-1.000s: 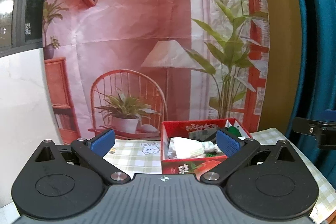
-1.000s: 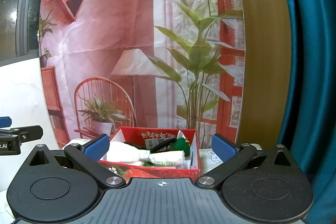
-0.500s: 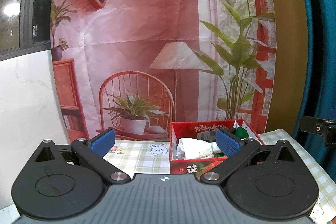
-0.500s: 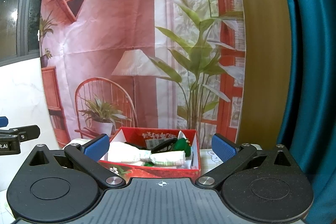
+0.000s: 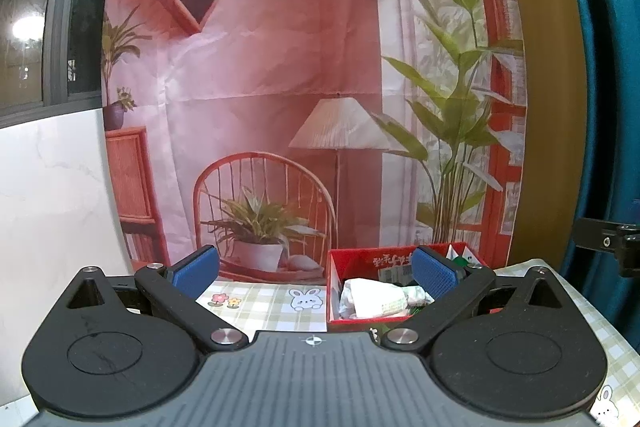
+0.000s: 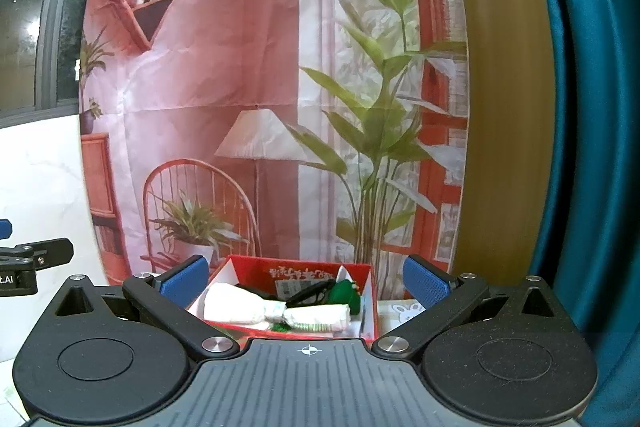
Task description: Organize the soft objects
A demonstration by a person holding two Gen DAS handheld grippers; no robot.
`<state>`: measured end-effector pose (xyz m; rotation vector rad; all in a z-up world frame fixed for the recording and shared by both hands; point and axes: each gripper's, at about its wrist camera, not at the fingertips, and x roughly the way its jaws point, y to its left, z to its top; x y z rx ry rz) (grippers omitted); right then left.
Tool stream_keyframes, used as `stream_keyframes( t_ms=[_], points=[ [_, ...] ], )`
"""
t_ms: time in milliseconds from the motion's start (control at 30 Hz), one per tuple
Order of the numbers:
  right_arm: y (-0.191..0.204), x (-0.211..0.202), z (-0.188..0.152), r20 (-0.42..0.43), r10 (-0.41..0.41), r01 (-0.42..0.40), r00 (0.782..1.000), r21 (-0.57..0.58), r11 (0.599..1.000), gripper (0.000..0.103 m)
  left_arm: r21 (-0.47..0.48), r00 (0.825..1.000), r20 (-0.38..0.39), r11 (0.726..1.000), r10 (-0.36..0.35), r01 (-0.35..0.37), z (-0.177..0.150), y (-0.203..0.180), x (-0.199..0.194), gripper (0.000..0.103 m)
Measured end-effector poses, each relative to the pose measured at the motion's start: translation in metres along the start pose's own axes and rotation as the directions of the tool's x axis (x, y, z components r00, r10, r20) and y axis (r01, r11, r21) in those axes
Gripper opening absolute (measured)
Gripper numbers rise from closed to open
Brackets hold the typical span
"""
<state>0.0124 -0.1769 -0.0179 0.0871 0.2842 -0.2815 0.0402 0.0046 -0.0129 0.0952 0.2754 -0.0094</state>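
Observation:
A red cardboard box (image 5: pixel 362 323) (image 6: pixel 372 273) stands on a checked tablecloth (image 5: pixel 264 307) against the backdrop. Inside lie a white soft bundle (image 5: pixel 376 301) (image 6: pixel 236 307), a second white roll (image 6: pixel 320 317), a green plush piece (image 6: pixel 346 293) and a dark cord (image 6: pixel 310 293). My left gripper (image 5: pixel 314 273) is open and empty, its right finger overlapping the box. The open, empty right gripper (image 6: pixel 306 279) frames the box from in front. Both hang above the table, short of the box.
A printed backdrop (image 5: pixel 300 67) with chair, lamp and plants hangs right behind the box. A teal curtain (image 6: pixel 592 107) is at the right, a white wall (image 5: pixel 48 187) and a window at the left. Each gripper shows at the other view's edge (image 5: pixel 608 245) (image 6: pixel 32 259).
The left gripper has swung leftward, so the box now sits further right in its view. The right view has hardly shifted. Both grippers stay open.

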Motion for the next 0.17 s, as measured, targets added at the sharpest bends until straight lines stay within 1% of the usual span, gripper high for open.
stream_keyframes(
  t_ms=[167],
  points=[
    [0.0022, -0.0013, 0.001, 0.005, -0.001, 0.001, 1.0, -0.012, 1.0, 0.103, 0.001, 1.0, 0.004, 1.0, -0.007, 0.007, 0.0006, -0.0007, -0.0007, 0.103]
  ],
)
